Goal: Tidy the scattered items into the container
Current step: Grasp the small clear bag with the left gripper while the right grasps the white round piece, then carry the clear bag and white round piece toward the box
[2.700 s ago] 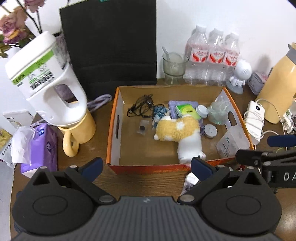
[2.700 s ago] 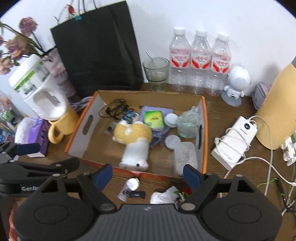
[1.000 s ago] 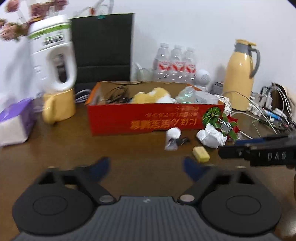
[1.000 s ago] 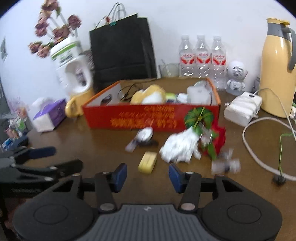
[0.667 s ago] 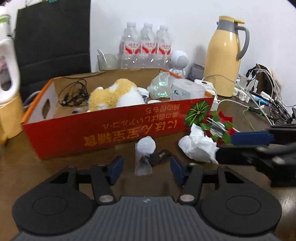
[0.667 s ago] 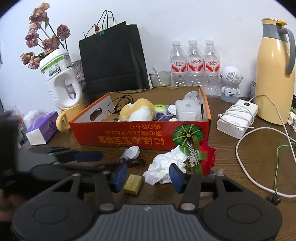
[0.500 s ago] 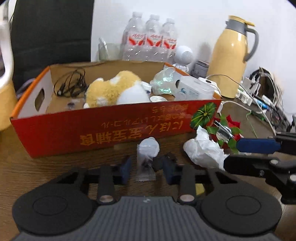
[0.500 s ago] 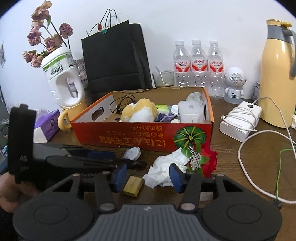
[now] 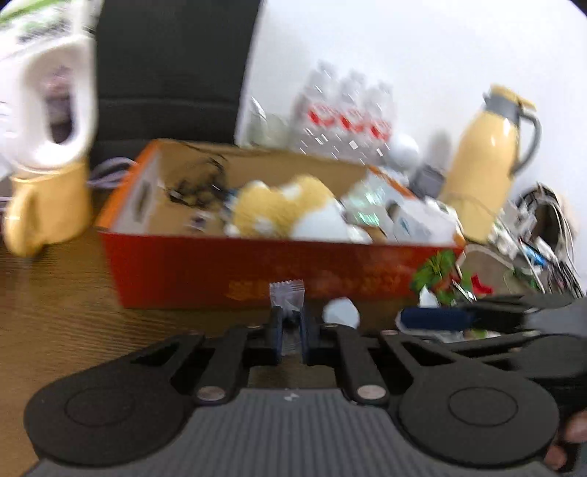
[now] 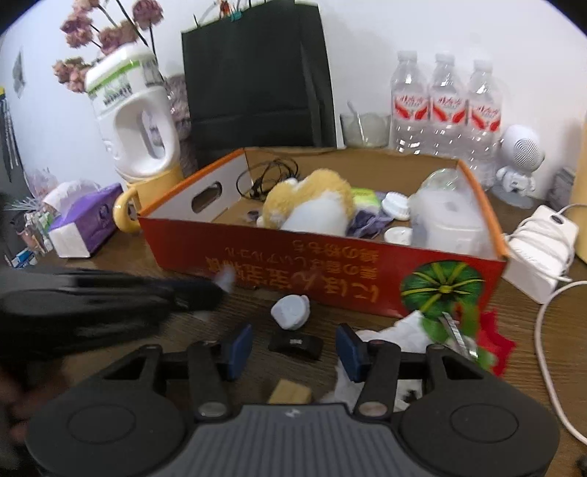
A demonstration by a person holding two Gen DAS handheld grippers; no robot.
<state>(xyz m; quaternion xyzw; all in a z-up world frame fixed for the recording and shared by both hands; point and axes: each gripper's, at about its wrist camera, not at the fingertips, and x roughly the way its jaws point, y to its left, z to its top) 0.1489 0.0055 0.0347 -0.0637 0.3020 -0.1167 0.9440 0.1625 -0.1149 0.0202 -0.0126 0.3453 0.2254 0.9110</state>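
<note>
On the desk (image 10: 572, 304) the box (image 10: 330, 271) sits mid-scene, plush toy (image 10: 312, 205) inside. Bottles (image 10: 444, 106) and bag (image 10: 256, 80) stand behind it, mug (image 10: 146, 198) to its left, charger (image 10: 539, 249) right, tissue (image 10: 381, 345) near its front.

Along the wall we see a black paper bag (image 10: 256, 73) standing upright, with three water bottles (image 10: 445, 106) in a row to its right and a glass cup (image 10: 365, 130) between them. A white jug (image 10: 134, 117) sits on a yellow mug (image 10: 154, 194) at the left, dried flowers (image 10: 106, 33) behind it. Near the mug lies a purple tissue pack (image 10: 86, 224). On the right we find a small white robot figure (image 10: 519, 165), a white power bank (image 10: 539, 249) wrapped in its cable, and a yellow thermos (image 9: 488, 168) on the wooden desk (image 9: 55, 293).
</note>
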